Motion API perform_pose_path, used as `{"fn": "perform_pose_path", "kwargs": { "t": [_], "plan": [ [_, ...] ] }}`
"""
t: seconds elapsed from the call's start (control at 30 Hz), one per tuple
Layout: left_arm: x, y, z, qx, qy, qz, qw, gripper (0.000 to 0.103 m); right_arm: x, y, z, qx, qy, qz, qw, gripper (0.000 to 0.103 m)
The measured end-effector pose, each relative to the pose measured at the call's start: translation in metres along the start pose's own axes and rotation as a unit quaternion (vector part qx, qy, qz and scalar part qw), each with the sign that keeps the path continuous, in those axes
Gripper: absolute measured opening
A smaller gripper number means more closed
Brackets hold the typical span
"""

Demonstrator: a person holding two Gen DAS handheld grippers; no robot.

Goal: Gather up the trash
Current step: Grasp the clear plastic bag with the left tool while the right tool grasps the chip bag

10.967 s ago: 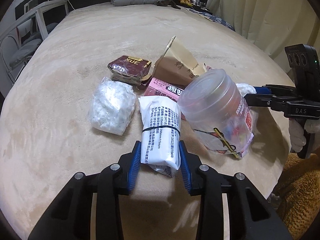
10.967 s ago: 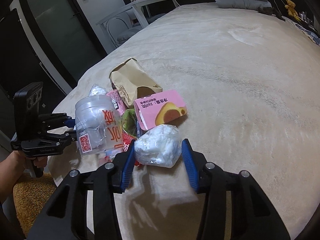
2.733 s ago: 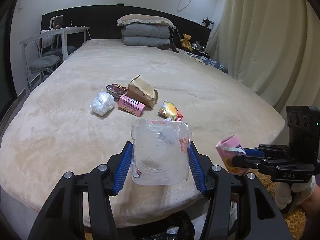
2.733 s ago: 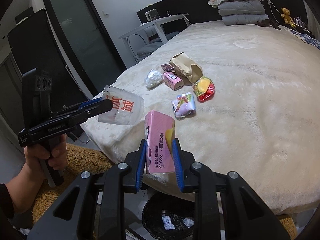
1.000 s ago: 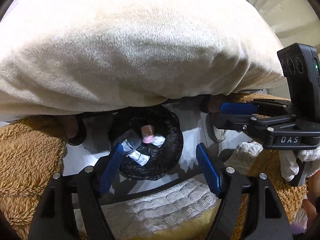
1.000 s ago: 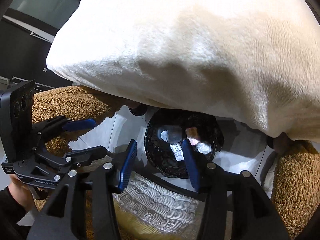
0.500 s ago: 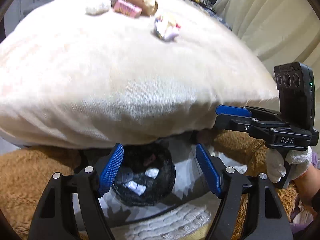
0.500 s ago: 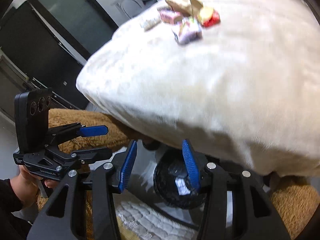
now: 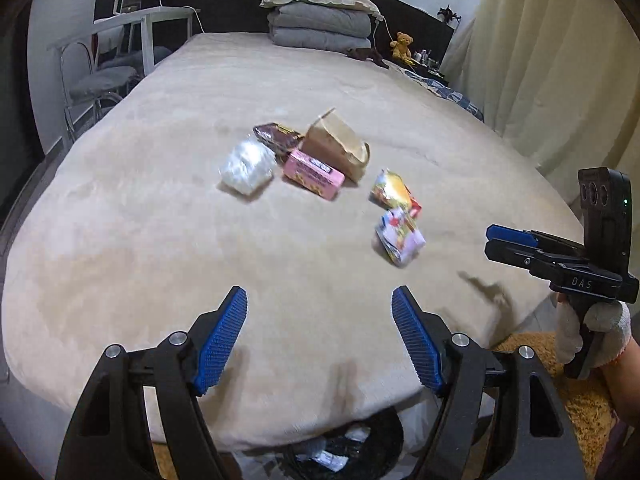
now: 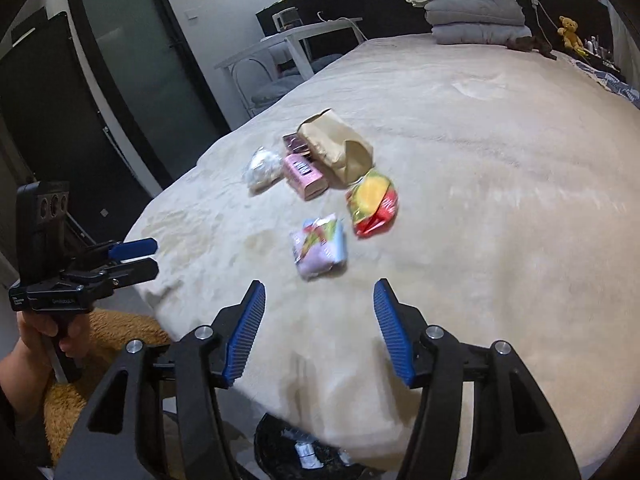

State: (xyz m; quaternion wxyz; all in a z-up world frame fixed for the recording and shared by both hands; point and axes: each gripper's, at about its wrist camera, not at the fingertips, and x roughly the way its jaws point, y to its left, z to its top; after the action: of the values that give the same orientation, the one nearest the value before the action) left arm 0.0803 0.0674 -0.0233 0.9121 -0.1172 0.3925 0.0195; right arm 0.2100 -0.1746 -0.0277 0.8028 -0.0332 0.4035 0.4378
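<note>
Trash collection partly done, both grippers empty.
Left gripper [image 9: 318,334] and right gripper [image 10: 318,330] gaped wide; six pieces, including the paper bag [image 9: 336,146], lay on the bed [image 9: 160,240]; the bin [image 10: 304,454] held some.

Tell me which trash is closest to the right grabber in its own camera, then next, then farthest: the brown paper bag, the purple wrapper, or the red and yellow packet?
From the right gripper, which is open:
1. Purple wrapper, just ahead of the fingers, nearest the bed's foot.
2. Red and yellow packet, a bit farther, to the right.
3. Brown paper bag, farthest, behind the packet.
</note>
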Motion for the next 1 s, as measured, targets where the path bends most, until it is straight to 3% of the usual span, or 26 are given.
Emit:
{"fn": "perform_pose_path", "kwargs": {
  "t": [0.17,0.23,0.33,0.87,1.0],
  "plan": [
    [0.026,0.015,0.038,0.025,-0.007,0.031,0.9992,0.073,0.028,-0.021,0.028,0.003,0.013,-0.024,1.0,0.064],
    [0.04,0.02,0.048,0.038,-0.005,0.045,0.9983,0.078,0.04,-0.024,0.037,0.002,0.021,-0.027,0.999,0.068],
    [0.061,0.029,0.061,0.046,0.004,0.047,0.9978,0.078,0.06,-0.026,0.049,-0.005,0.035,-0.034,0.999,0.07],
    [0.136,0.042,0.092,0.094,0.036,0.077,0.9919,0.077,0.131,-0.013,0.066,-0.063,0.108,-0.095,0.988,0.069],
    [0.143,0.043,0.092,0.1,0.041,0.089,0.9901,0.054,0.134,-0.013,0.065,-0.076,0.109,-0.106,0.985,0.05]
  ]
}}
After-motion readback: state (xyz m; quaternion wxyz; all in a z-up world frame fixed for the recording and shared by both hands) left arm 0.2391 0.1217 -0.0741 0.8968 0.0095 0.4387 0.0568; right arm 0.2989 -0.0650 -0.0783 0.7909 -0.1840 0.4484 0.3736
